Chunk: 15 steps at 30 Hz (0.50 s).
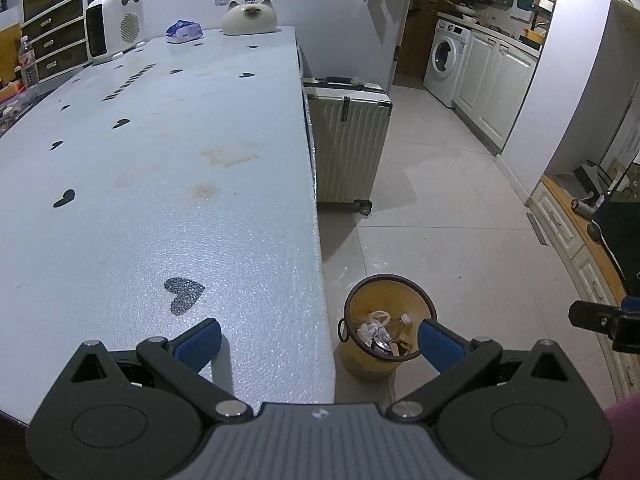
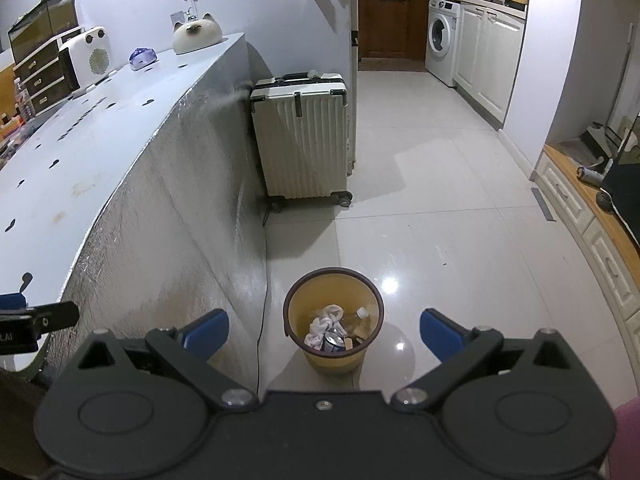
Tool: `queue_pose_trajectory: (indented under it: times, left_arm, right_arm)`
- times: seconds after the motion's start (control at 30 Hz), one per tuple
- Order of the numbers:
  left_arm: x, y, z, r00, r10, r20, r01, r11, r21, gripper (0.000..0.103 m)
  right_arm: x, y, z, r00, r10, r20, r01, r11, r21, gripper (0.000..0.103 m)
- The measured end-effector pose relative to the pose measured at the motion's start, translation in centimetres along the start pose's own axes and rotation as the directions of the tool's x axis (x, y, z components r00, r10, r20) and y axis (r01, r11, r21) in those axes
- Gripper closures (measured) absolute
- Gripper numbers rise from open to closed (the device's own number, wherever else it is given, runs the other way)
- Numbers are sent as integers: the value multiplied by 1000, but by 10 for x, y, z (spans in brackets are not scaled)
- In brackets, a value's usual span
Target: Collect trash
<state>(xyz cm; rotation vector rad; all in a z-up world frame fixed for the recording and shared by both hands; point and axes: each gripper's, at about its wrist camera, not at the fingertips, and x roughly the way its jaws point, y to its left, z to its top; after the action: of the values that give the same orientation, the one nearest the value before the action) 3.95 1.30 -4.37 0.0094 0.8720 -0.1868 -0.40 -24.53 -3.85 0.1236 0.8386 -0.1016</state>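
trash bin (image 2: 334, 320) stands on the floor directly ahead of and below the right gripper (image 2: 324, 332), centred between its spread, empty fingers; its long axis is vertical, mouth pointing up. from the left gripper (image 1: 318, 338) (also spread wide and holding nothing) the bin (image 1: 386, 322) lies ahead and to the right, beside the table (image 1: 160, 160) edge. crumpled paper (image 2: 326, 322) and a bottle (image 2: 360, 316) lie inside. judgement: the right gripper is nearer; no loose trash shows on the table.
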Motion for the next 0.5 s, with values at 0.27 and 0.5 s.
queue_pose_trajectory:
  times: [0.27,0.5]
  left_arm:
    - [0,-2,1,1000,-1,-1,1,1000,1,0]
    - [-1,-2,0,1000,1,1,-1,1000,-4,0]
  right_arm:
    - [0,-3,1,1000,-3,4,3,1000,-2,0]
    - [0,-2,1,1000,-4,5,4,1000,-1,0]
